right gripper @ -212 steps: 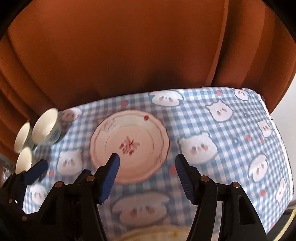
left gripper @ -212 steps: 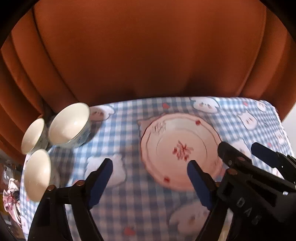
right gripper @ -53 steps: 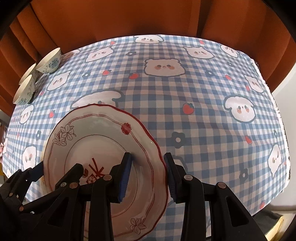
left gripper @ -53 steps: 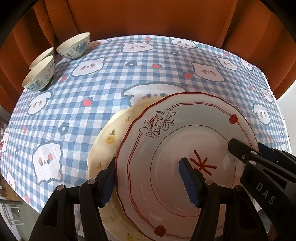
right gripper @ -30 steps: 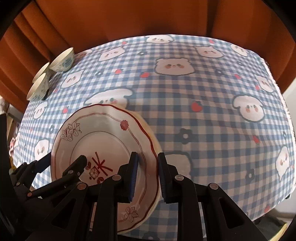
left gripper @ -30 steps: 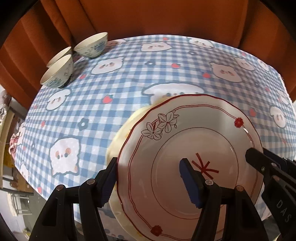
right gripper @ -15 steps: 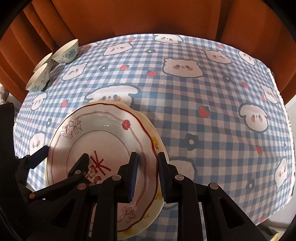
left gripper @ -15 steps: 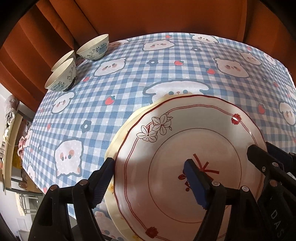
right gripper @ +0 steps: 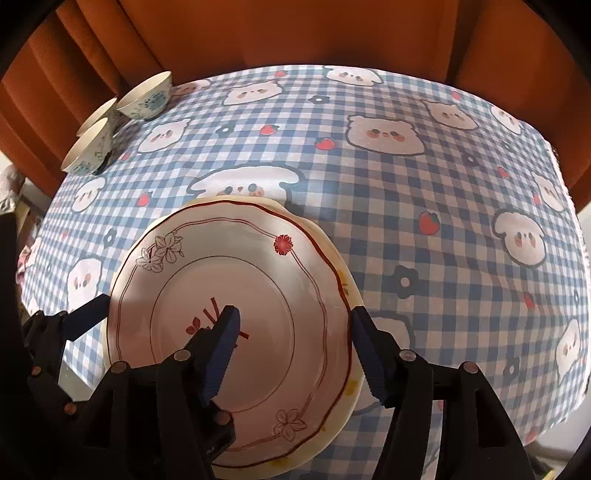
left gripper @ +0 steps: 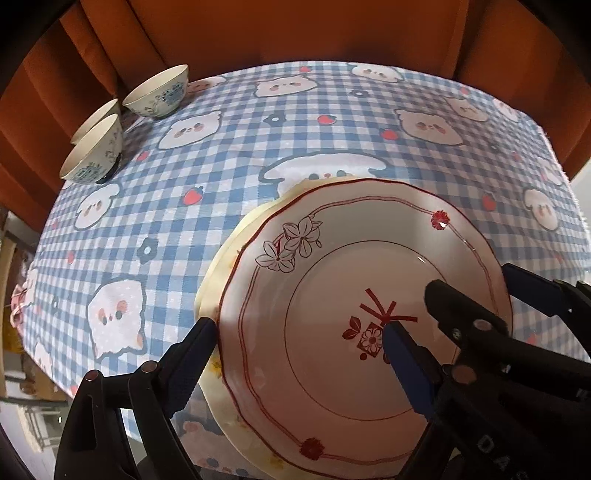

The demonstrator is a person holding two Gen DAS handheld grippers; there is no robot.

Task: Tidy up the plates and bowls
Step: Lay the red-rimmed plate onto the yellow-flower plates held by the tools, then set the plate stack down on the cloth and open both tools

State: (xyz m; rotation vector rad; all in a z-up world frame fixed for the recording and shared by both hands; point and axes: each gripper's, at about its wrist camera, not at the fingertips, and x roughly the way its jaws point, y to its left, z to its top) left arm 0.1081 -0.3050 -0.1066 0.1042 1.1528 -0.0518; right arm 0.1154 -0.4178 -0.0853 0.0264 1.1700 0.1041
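Note:
A white plate with a red rim line and flowers (left gripper: 332, 280) (right gripper: 229, 280) lies on top of a cream plate (left gripper: 218, 266) (right gripper: 345, 280) near the table's front edge. My left gripper (left gripper: 299, 336) is open, its jaws spanning the plate's left rim. My right gripper (right gripper: 295, 328) is open and holds nothing, its jaws either side of the plate's right rim. Three white bowls with blue patterns stand at the far left corner: one alone (left gripper: 159, 92) (right gripper: 146, 94), two close together (left gripper: 94, 151) (right gripper: 88, 151).
The table carries a blue checked cloth with bears and strawberries (right gripper: 424, 184). Orange curtains (left gripper: 295, 29) hang behind it. The table's edges drop off at left and right.
My right gripper was shut on the red-rimmed plate's edge and has opened. The plate now rests on the cream plate. My left gripper stays open around it.

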